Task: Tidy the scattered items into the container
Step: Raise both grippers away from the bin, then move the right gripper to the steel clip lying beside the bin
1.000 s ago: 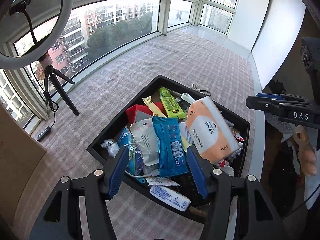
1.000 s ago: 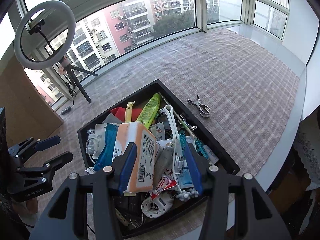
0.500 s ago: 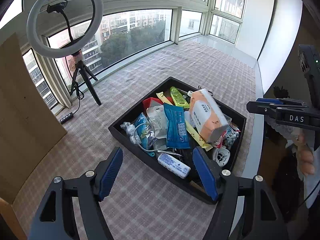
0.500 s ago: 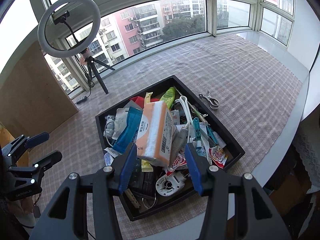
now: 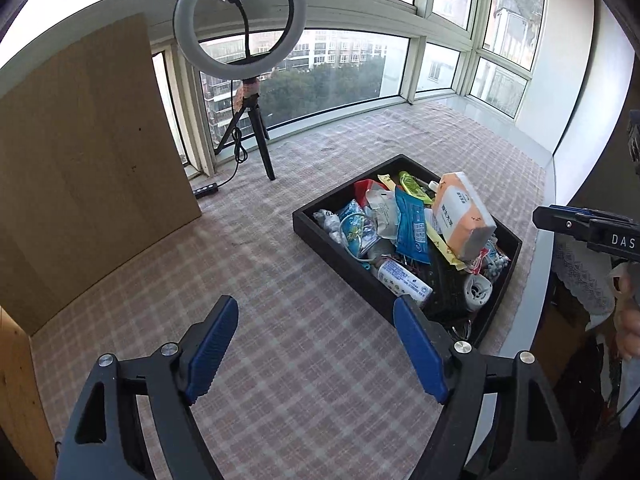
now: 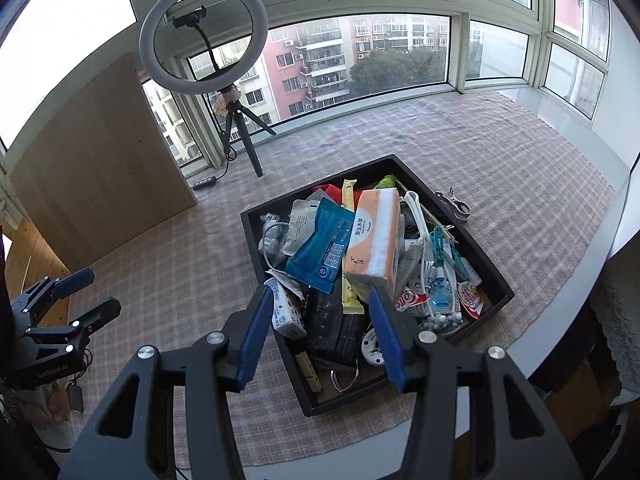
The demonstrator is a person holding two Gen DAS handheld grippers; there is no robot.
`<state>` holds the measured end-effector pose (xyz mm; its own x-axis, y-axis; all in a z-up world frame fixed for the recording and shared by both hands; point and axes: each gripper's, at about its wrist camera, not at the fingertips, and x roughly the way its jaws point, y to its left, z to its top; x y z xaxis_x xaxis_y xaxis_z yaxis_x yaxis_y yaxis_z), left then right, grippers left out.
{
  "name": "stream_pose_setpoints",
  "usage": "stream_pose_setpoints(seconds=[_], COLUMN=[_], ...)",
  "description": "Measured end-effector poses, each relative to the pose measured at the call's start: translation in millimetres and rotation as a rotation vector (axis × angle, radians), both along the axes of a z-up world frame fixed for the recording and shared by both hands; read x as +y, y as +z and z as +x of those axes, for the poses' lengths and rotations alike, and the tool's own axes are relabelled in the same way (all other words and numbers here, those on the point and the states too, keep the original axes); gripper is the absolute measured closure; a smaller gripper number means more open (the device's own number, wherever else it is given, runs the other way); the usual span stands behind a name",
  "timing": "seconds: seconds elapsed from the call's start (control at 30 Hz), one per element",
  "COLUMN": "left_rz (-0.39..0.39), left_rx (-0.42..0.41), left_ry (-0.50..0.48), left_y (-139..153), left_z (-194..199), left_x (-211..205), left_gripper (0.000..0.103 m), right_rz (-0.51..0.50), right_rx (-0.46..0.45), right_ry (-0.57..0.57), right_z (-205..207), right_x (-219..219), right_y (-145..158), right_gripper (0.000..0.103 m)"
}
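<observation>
A black tray (image 5: 336,240) heaped with small items stands on the checked cloth: an orange tissue pack (image 5: 460,212) on top, a blue packet (image 5: 412,228) beside it. My left gripper (image 5: 314,304) hangs over bare cloth to the tray's near left, its jaws opening with nothing between them. My right gripper (image 6: 319,294) hovers open and empty above the near corner of the tray (image 6: 256,236), in front of the tissue pack (image 6: 372,236). A metal clip (image 6: 452,204) lies on the cloth just outside the tray's far right wall.
A ring light on a tripod (image 5: 240,36) stands by the window at the back, its cable switch (image 5: 206,191) on the cloth. A wooden board (image 5: 80,152) leans at the left. The table's white edge (image 6: 560,320) runs close to the tray's right.
Both grippers have drawn back from the tray, which now looks smaller and farther. The left one also swung left, off the tray and over bare cloth, and its jaws have widened.
</observation>
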<state>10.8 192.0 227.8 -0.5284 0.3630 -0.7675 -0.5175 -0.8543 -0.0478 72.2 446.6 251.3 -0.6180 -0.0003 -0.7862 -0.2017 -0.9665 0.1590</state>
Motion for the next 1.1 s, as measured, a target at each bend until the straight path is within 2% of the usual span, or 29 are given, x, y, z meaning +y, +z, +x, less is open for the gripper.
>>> stream_pose_setpoints(seconds=[0.17,0.3,0.63,0.83,1.1], left_rz=[-0.028,-0.023,0.034,0.03,-0.004], left_rx=[0.023,0.023,-0.036,-0.059,-0.078], left_ry=[0.061,0.09,0.188,0.259,0.379], left_y=[1.0,2.8,-1.6,-7.9,-12.0], left_z=[6.1,9.6,12.0,8.5,2.3], left_x=[-9.4,-1.4,68.7,118.3,144.2], left_gripper=[0.025,0.025,0.025,0.025,0.025], right_rz=[0.003,-0.016,0.039,0.066,-0.023], right_rx=[0.001,-0.003,-0.041,-0.092,-0.19], right_ry=[-0.013,-0.034,-0.09,-0.043,0.062], right_z=[1.0,1.0,-15.4,-54.1,-124.3], right_x=[9.3,35.1,154.5,217.5,275.0], right_y=[-3.8,-8.9,-34.5,-63.1,-110.0], right_gripper=[0.054,0.054,0.054,0.054,0.055])
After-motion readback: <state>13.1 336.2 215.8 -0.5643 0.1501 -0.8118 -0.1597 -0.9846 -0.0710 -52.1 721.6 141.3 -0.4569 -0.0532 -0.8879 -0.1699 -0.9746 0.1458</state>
